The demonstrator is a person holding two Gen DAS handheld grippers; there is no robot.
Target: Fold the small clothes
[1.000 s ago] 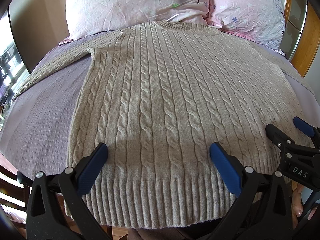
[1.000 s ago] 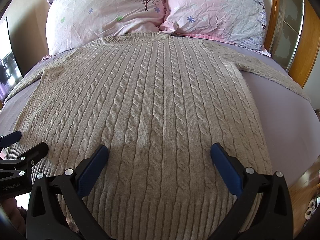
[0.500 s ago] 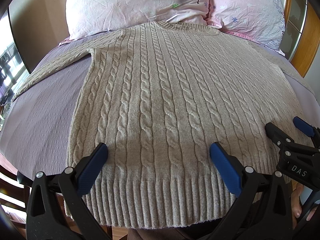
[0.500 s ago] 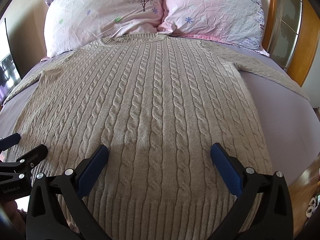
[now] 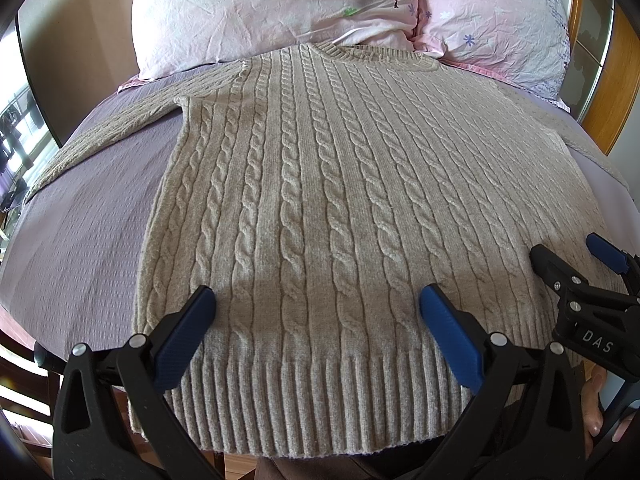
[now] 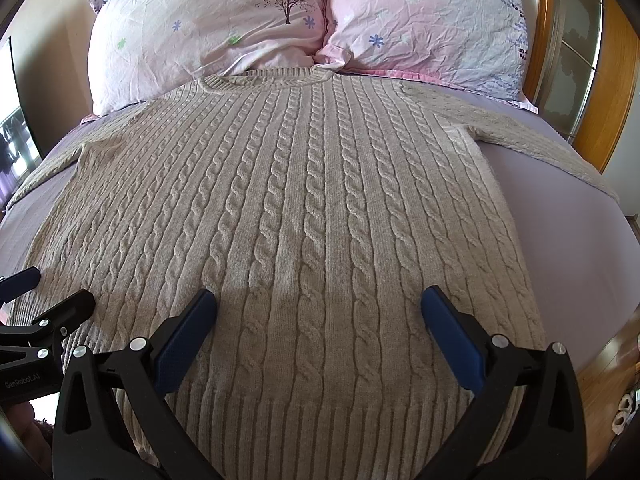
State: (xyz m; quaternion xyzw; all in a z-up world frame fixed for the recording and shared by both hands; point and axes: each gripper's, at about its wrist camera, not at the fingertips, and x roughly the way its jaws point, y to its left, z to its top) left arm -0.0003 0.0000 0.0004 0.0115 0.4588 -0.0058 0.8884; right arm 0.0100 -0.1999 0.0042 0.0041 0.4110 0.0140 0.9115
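Observation:
A beige cable-knit sweater [image 5: 320, 200] lies flat, front up, on a purple bed sheet [image 5: 80, 240], collar toward the pillows and both sleeves spread outward. It also fills the right wrist view [image 6: 304, 220]. My left gripper [image 5: 316, 300] is open and empty, hovering above the ribbed hem on the sweater's left half. My right gripper [image 6: 318, 300] is open and empty above the hem on the right half. The right gripper also shows at the right edge of the left wrist view [image 5: 576, 264], and the left gripper at the left edge of the right wrist view [image 6: 40, 292].
Two pink floral pillows [image 6: 208, 32] [image 6: 432, 20] lean at the head of the bed. A wooden headboard frame [image 6: 544, 40] stands at the right. The bed's near edge lies just under the hem, with wooden floor [image 6: 612, 360] at the right.
Both grippers stay open; the right wrist view has drifted slightly, the pillows sitting a little lower in frame. The sweater has not moved.

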